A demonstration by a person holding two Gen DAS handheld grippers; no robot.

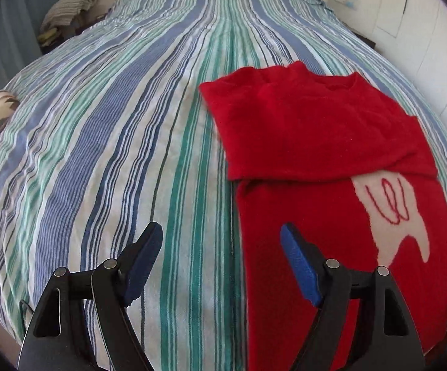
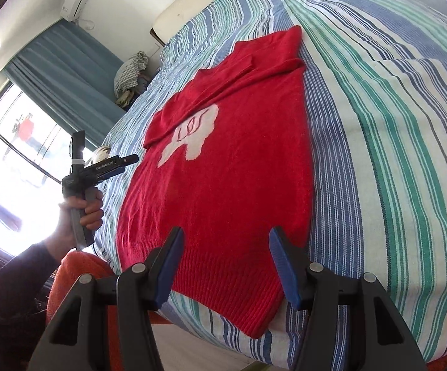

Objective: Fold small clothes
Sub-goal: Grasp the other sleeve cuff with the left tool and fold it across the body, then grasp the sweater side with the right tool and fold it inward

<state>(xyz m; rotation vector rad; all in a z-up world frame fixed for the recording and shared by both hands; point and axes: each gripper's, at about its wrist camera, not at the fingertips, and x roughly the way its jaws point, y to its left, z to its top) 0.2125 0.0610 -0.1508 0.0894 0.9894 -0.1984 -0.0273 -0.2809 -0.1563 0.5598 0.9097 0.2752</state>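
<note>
The sweater [image 1: 331, 160] is red and lies flat on the bed [image 1: 115, 154], which carries a bedspread striped in blue, green and white. Both sleeves are folded across the chest, and a pale motif [image 1: 393, 213] with red line work shows below them. The left gripper [image 1: 223, 266] is released: its jaws stand wide apart with nothing between the blue pads. The left edge of the sweater body runs up between these jaws, so that the right jaw lies over red knit and the left jaw over bare bedspread; whether either tip touches the fabric cannot be told. The folded sleeves lie well ahead of these jaws, the motif ahead and to the right. In the right wrist view the left gripper [image 2: 121, 165] appears side-on, held by a hand [image 2: 84, 213] in a dark sleeve, beside the far-left edge of the sweater [image 2: 223, 185]. The right gripper [image 2: 223, 259] is also released: its jaws are parted about halfway and grasp nothing. The ribbed hem [image 2: 232, 296] lies directly between and just ahead of these jaws, near the bed edge, with one hem corner below and between them. The sweater body extends away ahead of the jaws toward the collar. A pile of cloth [image 2: 130, 74] sits far ahead and to the left, beside the curtain [image 2: 69, 71].
</note>
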